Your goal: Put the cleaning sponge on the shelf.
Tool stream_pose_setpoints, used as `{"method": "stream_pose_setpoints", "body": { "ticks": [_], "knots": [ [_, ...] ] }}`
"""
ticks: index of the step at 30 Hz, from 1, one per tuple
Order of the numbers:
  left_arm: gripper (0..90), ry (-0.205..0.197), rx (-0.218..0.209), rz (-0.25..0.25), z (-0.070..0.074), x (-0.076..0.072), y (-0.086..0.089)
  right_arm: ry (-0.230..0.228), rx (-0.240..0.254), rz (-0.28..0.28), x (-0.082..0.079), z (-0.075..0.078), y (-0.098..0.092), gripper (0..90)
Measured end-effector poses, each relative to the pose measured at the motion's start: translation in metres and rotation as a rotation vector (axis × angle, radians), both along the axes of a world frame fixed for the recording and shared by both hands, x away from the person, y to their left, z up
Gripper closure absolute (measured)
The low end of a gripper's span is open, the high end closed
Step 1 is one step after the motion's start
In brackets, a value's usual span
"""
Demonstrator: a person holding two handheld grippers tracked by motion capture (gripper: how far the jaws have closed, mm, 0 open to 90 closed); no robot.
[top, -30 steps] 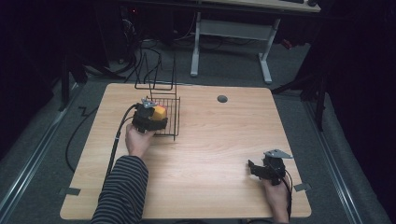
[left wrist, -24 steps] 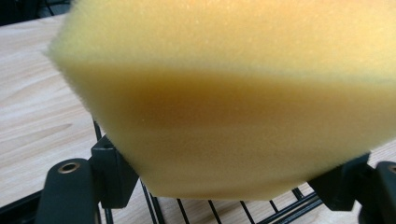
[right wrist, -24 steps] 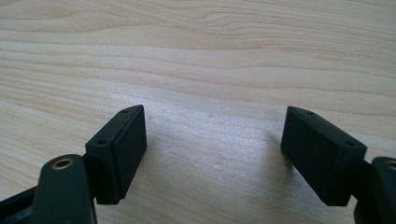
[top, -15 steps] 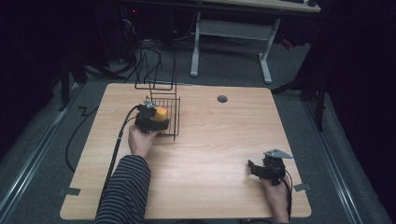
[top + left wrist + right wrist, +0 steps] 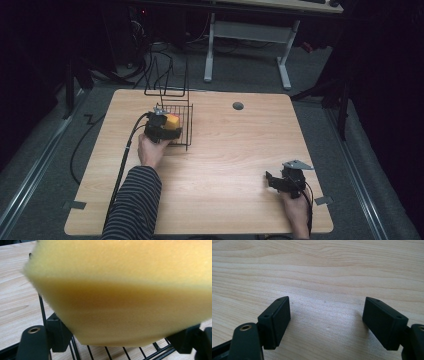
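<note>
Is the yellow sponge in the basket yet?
Partly: the yellow sponge sits between the left gripper jaws, which have just been opening, just above the wire basket floor.

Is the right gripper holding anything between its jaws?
No. In the right gripper view, the right gripper has jaws apart with just bare wooden table between them.

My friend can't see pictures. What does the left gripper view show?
A big yellow sponge sits between the left gripper's two black jaws, which have just been opening. Under it are the black wires of a basket on a wooden table.
</note>
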State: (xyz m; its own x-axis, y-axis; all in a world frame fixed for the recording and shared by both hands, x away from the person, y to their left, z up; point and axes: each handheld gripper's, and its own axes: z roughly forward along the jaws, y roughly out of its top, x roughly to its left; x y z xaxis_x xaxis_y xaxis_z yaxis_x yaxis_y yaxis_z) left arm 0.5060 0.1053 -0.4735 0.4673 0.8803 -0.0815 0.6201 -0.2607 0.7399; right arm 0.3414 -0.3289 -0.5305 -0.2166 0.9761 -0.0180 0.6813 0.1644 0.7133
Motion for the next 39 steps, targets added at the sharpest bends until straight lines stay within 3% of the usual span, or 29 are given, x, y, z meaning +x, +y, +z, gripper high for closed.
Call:
{"method": "stream_pose_setpoints", "body": {
  "ticks": [12,24,29,39],
  "knots": [
    [13.4,0.009,0.014,0.001,-0.003,0.001,-0.001,0.000,0.000,0.000,0.000,0.000,0.000,22.7],
    [0.4,0.006,-0.001,-0.016,0.002,-0.003,0.001,-0.002,-0.002,0.001,0.000,0.000,0.000,22.7],
    [0.3,-0.010,0.014,-0.033,0.007,-0.008,0.000,0.000,-0.003,0.002,0.000,0.000,0.000,22.7],
    [0.1,-0.017,0.003,-0.028,0.007,-0.015,0.007,0.000,-0.004,0.001,0.000,0.000,0.000,22.7]
  ]
}}
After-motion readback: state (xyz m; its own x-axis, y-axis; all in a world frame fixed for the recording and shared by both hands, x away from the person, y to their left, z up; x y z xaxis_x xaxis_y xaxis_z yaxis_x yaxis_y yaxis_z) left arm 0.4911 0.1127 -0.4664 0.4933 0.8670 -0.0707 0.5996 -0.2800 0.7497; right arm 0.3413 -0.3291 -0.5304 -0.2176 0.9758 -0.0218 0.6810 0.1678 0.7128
